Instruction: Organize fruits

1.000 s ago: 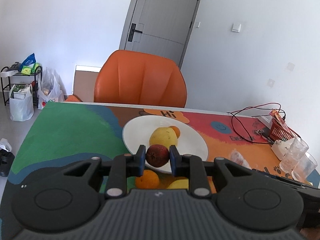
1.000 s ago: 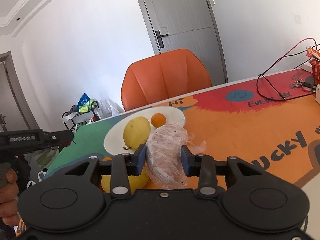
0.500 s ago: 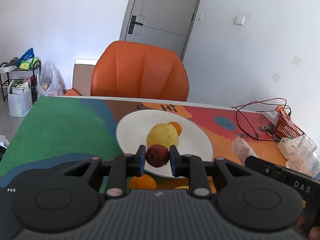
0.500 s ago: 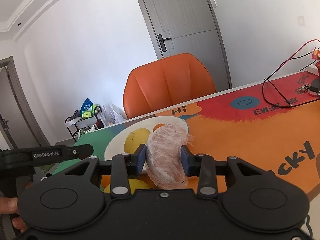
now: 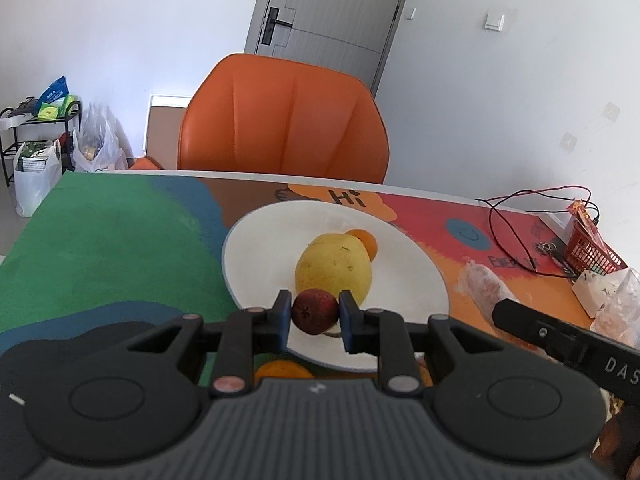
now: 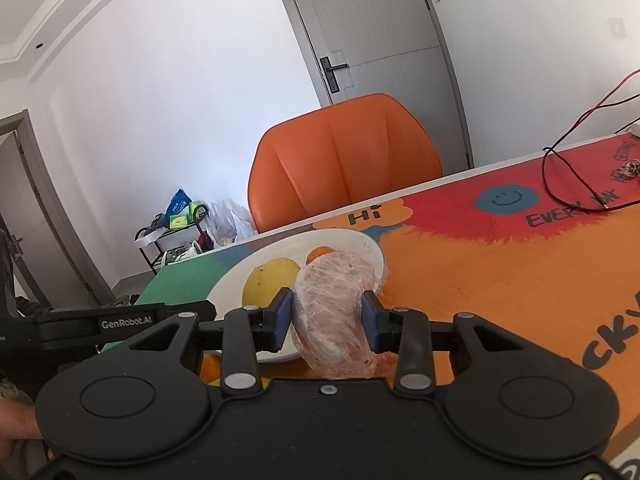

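Note:
A white plate (image 5: 260, 264) on the colourful table mat holds a yellow mango (image 5: 334, 270) and a small orange (image 5: 366, 240) behind it. My left gripper (image 5: 314, 314) is shut on a small dark red fruit (image 5: 314, 310), held over the plate's near rim. My right gripper (image 6: 327, 312) is shut on a pink fruit wrapped in clear plastic (image 6: 334, 308), just right of the plate (image 6: 240, 280). That wrapped fruit (image 5: 480, 288) also shows at the right of the left wrist view. Another orange (image 5: 282, 370) lies on the mat below the plate's near edge.
An orange chair (image 5: 284, 116) stands behind the table's far edge. Red and black cables (image 5: 520, 216), a red basket (image 5: 588, 252) and clear plastic cups (image 5: 620, 304) sit at the right. Bags and a rack (image 5: 40, 136) stand on the floor at the left.
Both grippers have moved forward toward the plate, each still holding its fruit. The plate looms larger, and the right gripper has entered the left wrist view.

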